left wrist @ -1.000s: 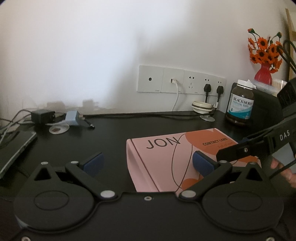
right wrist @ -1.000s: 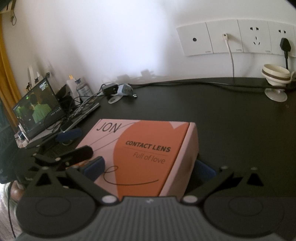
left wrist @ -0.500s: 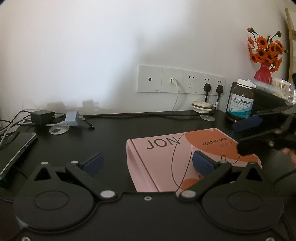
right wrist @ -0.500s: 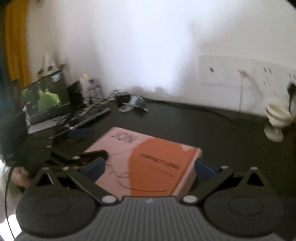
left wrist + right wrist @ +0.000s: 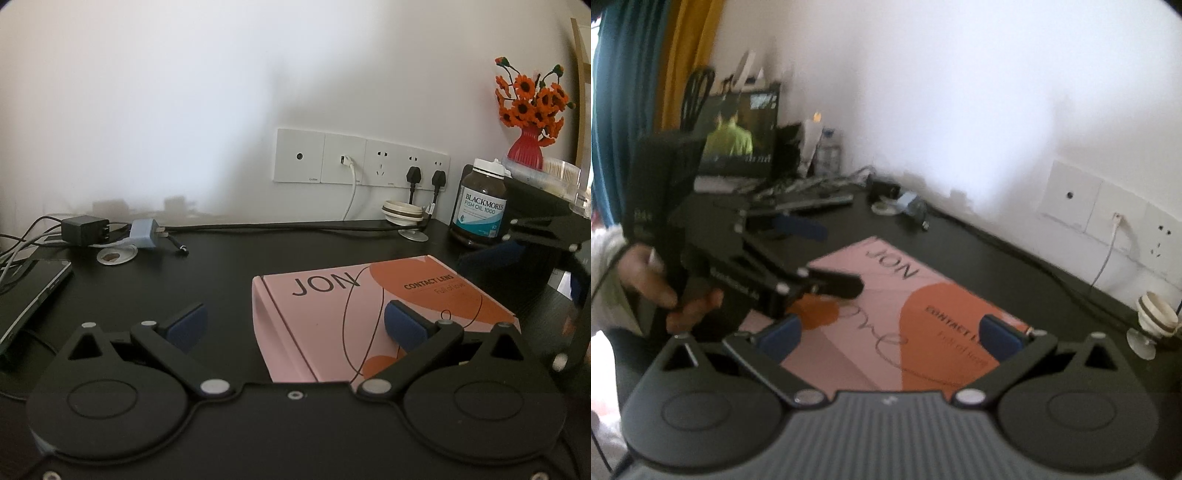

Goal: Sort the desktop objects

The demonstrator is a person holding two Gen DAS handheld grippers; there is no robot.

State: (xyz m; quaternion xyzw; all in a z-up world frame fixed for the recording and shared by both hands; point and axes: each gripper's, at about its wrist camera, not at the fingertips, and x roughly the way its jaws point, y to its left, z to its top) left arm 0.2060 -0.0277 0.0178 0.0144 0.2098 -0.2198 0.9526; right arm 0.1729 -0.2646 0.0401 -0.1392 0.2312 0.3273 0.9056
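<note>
The right gripper (image 5: pixel 886 334) has lifted off the contact lens box (image 5: pixel 369 314) — jaws apart; left gripper (image 5: pixel 293 323) also spread, box ungrasped.

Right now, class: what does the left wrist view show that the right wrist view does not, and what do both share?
Left wrist only: the fish oil bottle, the orange flowers in a red vase.
Right wrist only: a screen, the curtain, a hand holding the left gripper.
Both: the pink box on the black desk, the wall sockets.
</note>
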